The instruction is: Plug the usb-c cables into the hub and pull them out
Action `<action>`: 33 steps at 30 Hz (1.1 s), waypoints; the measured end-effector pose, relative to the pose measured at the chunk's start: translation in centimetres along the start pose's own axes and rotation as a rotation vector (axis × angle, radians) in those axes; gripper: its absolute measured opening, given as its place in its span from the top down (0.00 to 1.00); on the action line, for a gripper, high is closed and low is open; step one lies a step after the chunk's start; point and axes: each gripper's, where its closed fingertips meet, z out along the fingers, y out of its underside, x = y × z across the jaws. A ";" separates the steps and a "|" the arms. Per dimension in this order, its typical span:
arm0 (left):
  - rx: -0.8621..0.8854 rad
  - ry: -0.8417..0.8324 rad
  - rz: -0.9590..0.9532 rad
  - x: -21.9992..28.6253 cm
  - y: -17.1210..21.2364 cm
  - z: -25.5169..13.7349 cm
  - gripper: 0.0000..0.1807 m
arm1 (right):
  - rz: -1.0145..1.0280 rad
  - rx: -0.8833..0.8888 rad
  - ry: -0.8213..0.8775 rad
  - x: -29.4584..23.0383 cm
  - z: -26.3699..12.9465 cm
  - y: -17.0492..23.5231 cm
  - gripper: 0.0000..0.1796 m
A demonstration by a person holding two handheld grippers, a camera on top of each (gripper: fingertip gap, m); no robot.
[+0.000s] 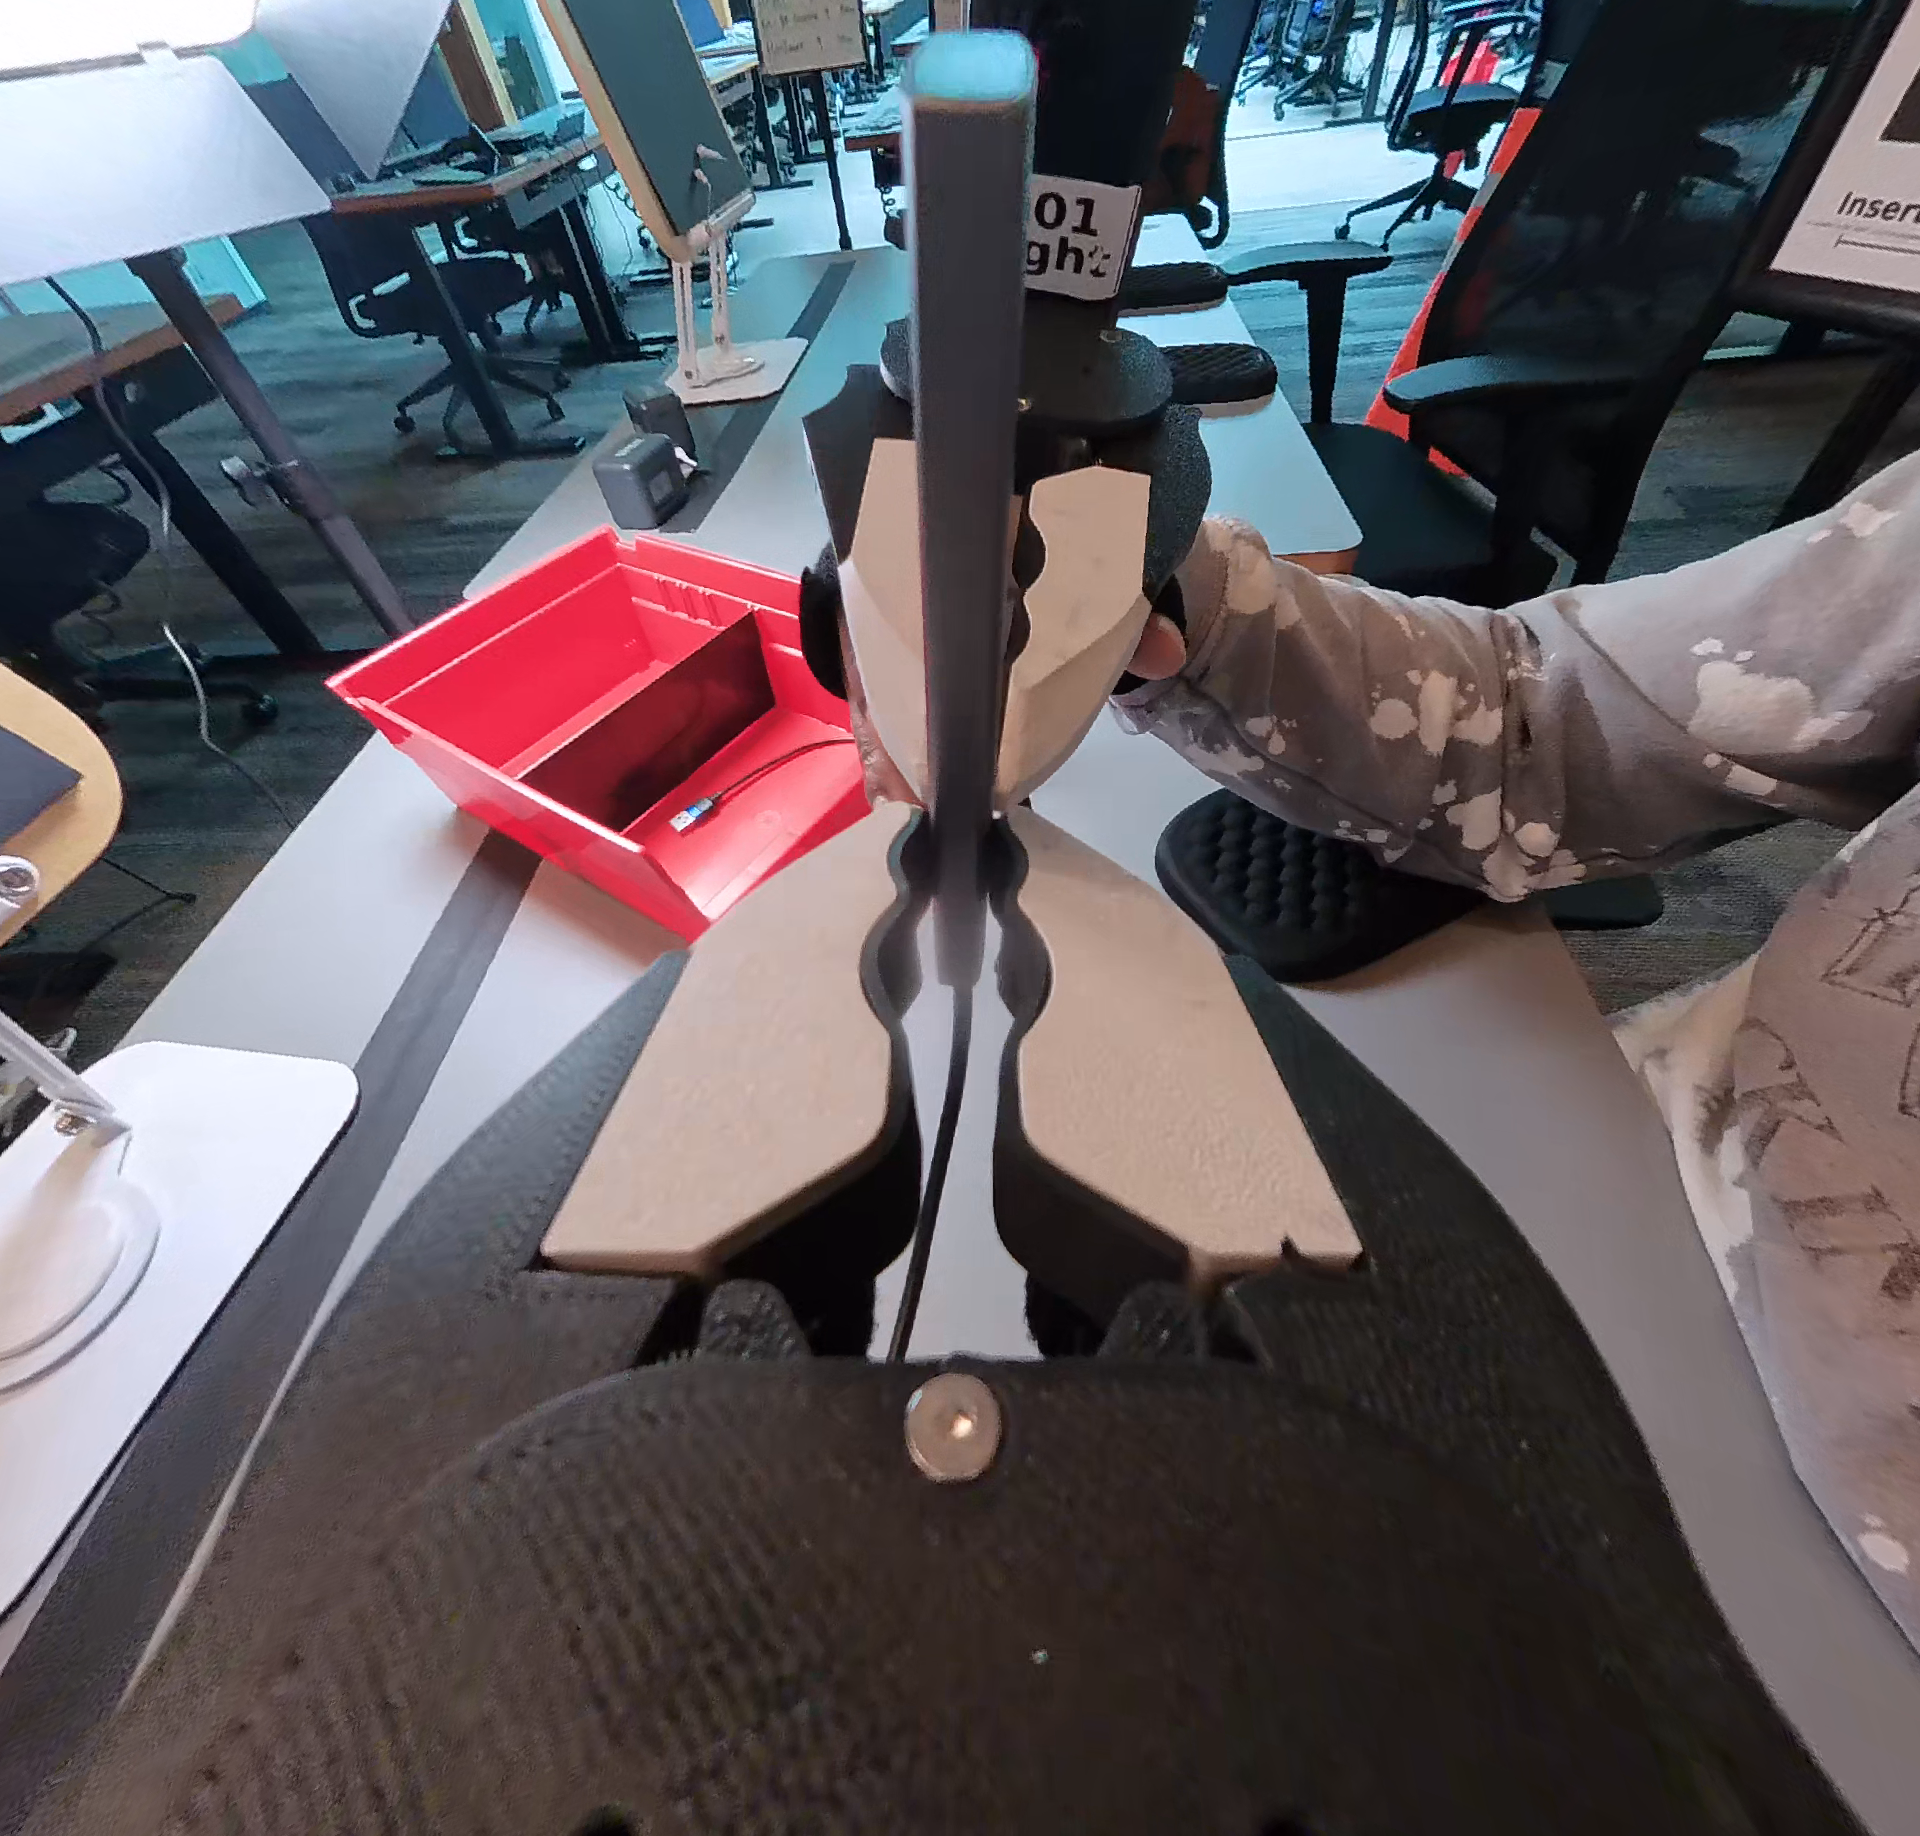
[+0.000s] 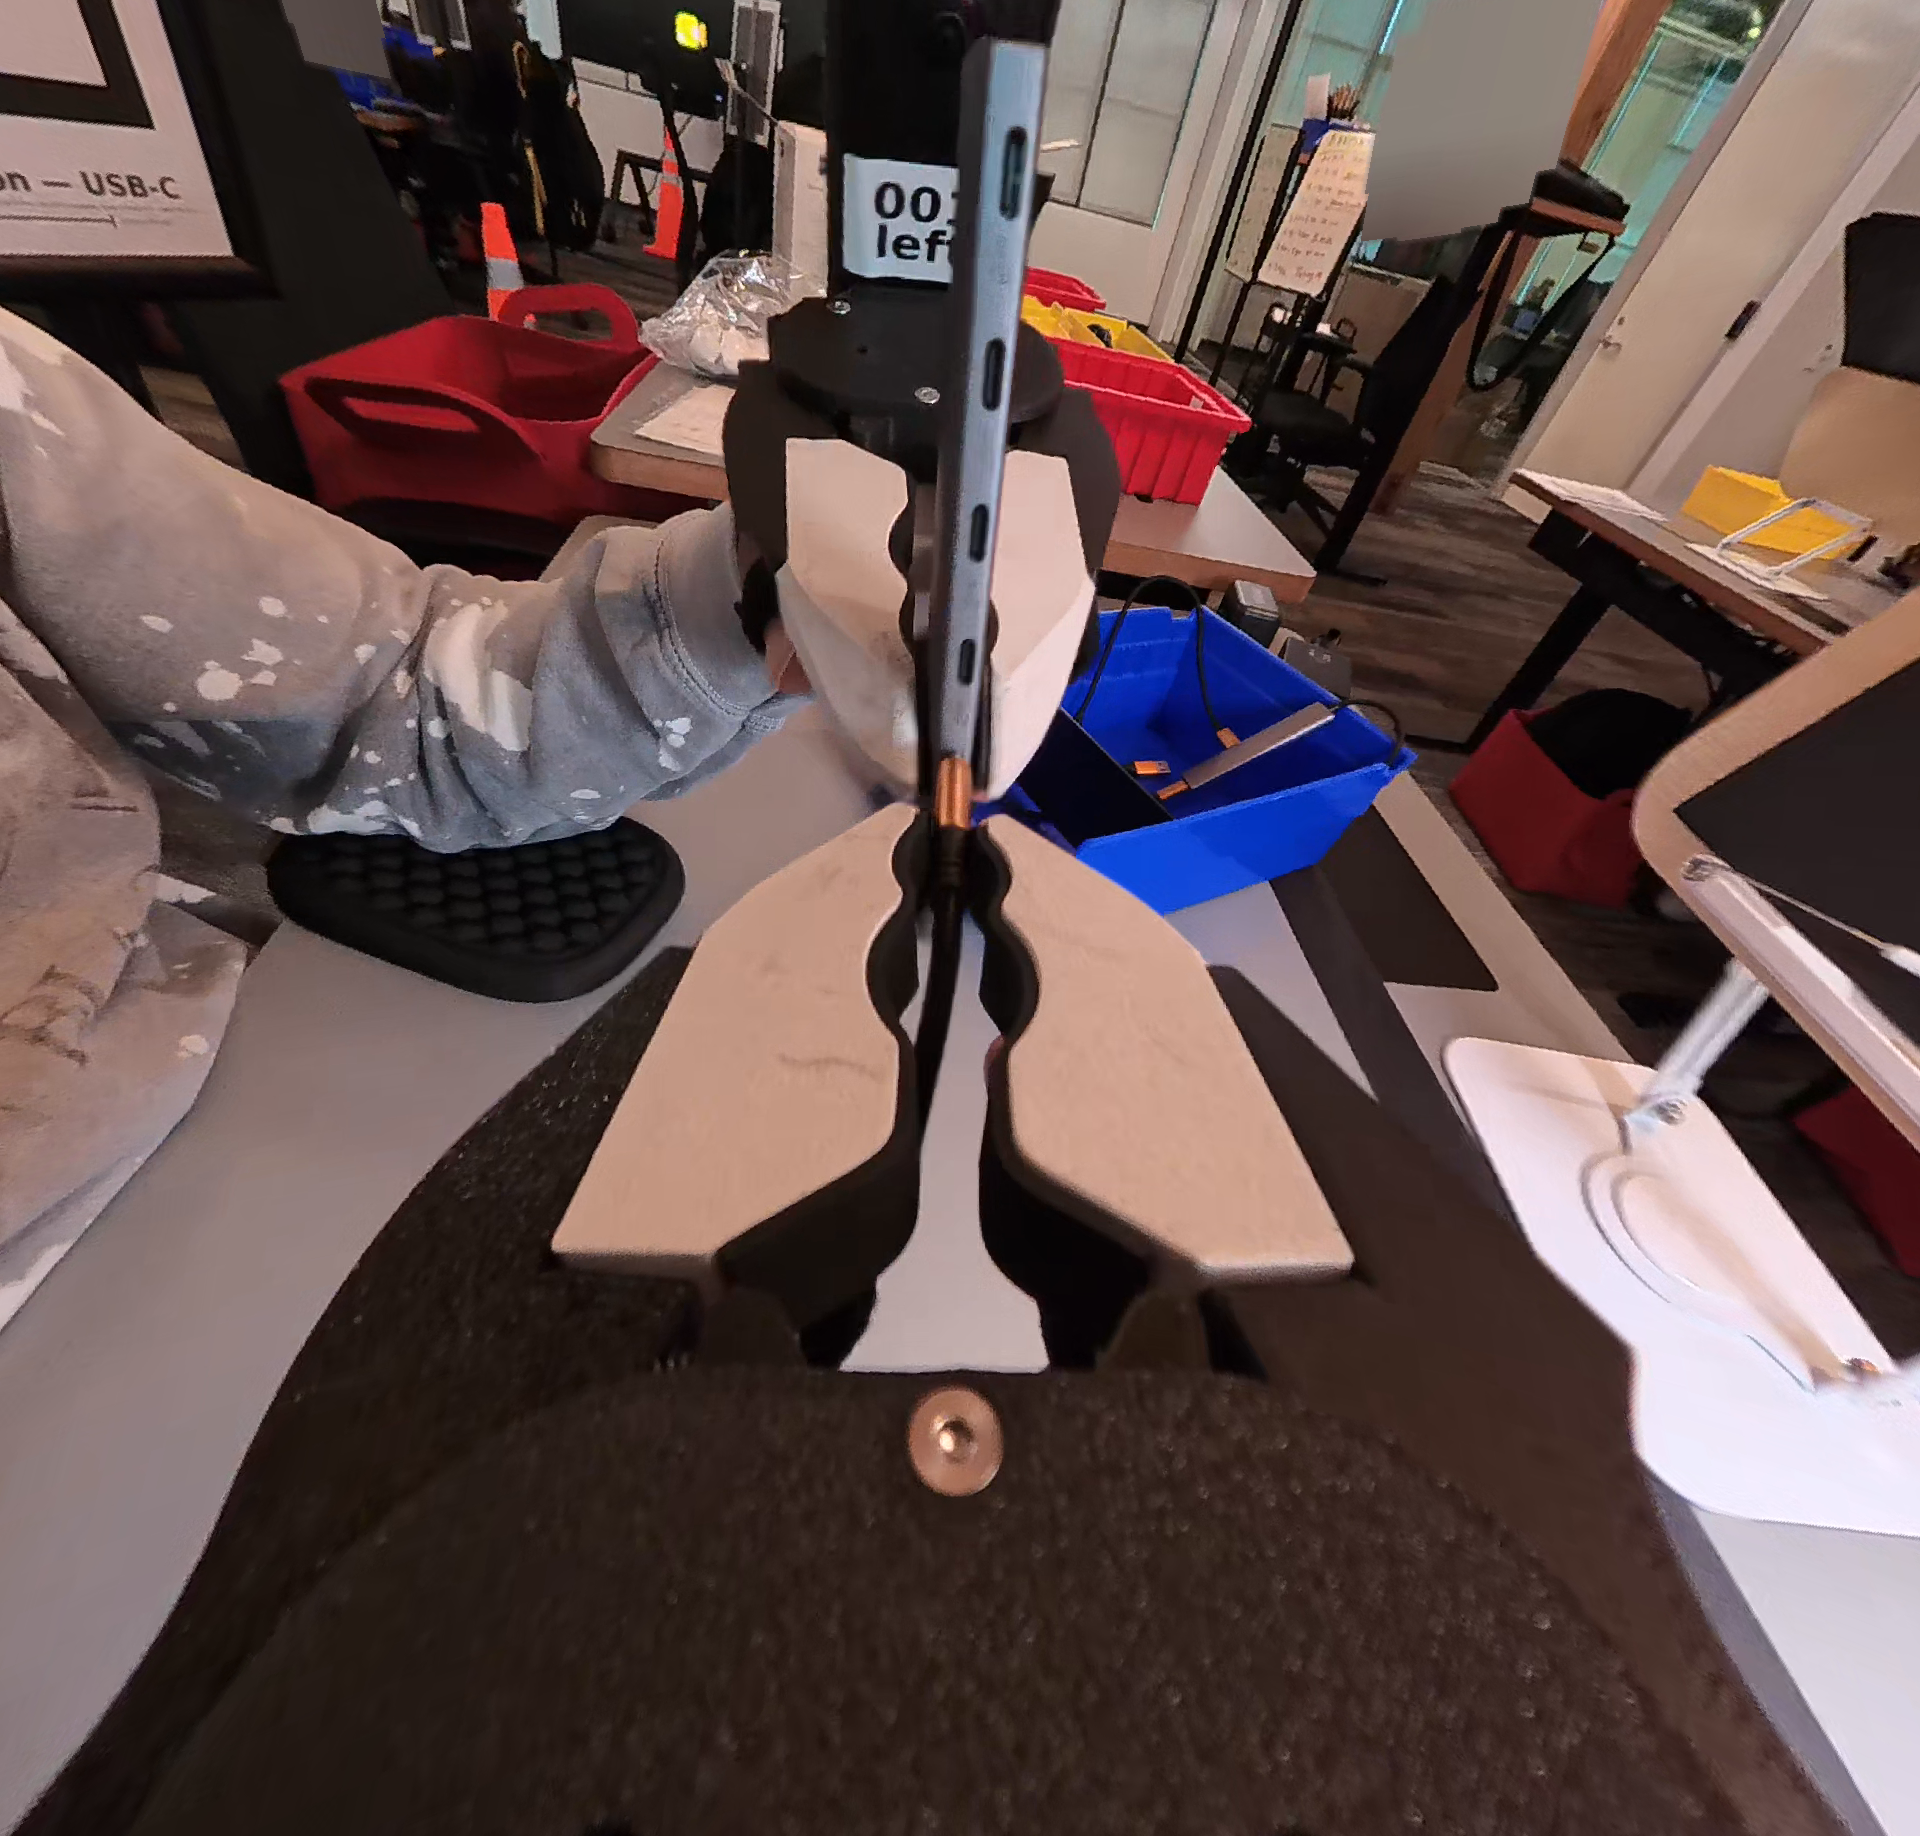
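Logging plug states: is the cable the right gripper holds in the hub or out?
In, it seems: the orange connector meets the hub edge with no visible gap.

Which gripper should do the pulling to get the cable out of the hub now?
Right. The right gripper is shut on the cable's orange plug, at the hub's end. The left gripper is clamped on the hub body, so it looks better placed to brace.

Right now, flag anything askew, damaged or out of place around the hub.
Nothing stands out. The left gripper clamps the grey hub upright; the right gripper clamps the cable's copper plug at the hub's lower end. Nothing looks bent or damaged.
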 end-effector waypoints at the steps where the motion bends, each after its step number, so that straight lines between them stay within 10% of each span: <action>1: 0.008 -0.046 -0.013 -1.0 0.0 -0.7 0.94 | 0.004 0.041 0.020 0.6 -1.4 -0.5 0.96; 6: 0.094 -0.186 -0.051 -4.1 -1.0 -8.1 0.94 | 0.011 0.143 0.311 5.0 -10.8 -2.0 0.96; 22: -0.037 -0.166 -0.095 -4.7 1.8 -3.8 0.94 | -0.121 0.102 0.669 17.9 -14.3 -2.2 0.96; 33: -0.071 -0.148 -0.114 -4.7 2.7 -3.5 0.94 | -0.078 -0.316 0.722 18.6 -16.3 10.9 0.96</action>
